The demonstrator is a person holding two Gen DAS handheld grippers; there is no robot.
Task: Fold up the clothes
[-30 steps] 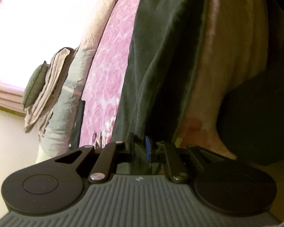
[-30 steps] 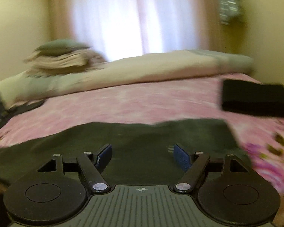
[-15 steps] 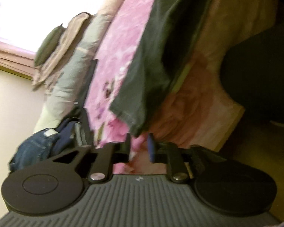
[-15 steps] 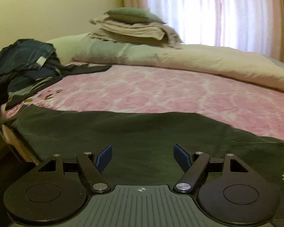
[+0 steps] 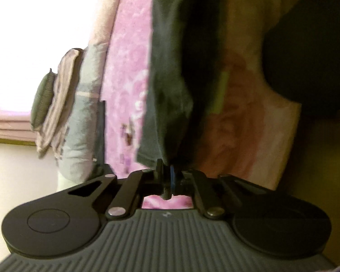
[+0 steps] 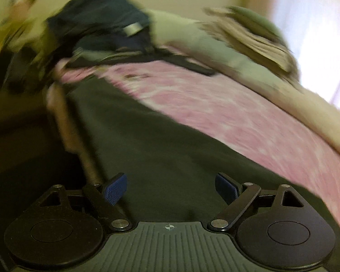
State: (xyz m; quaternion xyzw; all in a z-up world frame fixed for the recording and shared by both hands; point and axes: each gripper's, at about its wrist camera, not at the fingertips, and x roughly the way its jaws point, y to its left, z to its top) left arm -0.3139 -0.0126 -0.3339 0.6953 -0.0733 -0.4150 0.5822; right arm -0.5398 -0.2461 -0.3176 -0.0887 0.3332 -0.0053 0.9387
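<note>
Left gripper (image 5: 167, 176) is pinching a corner of one dark green garment (image 5: 170, 72), jaws closed on the cloth. Right gripper (image 6: 171, 187) is hovering over that garment (image 6: 161, 158), its jaws just opening wider, nothing between them. One garment is lying along the pink bedspread's (image 6: 226, 113) edge; one dark clothes pile (image 6: 102, 27) beyond.

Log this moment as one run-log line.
left gripper: shut on dark garment corner | right gripper: open, empty, jaws just widened, above garment | surface: pink bedspread

Right hand-held gripper (image 6: 171, 187): black linkage arms, blue ribbed pads (image 6: 115, 191), silver pivot screws, grey ribbed body at 6 o'clock.
</note>
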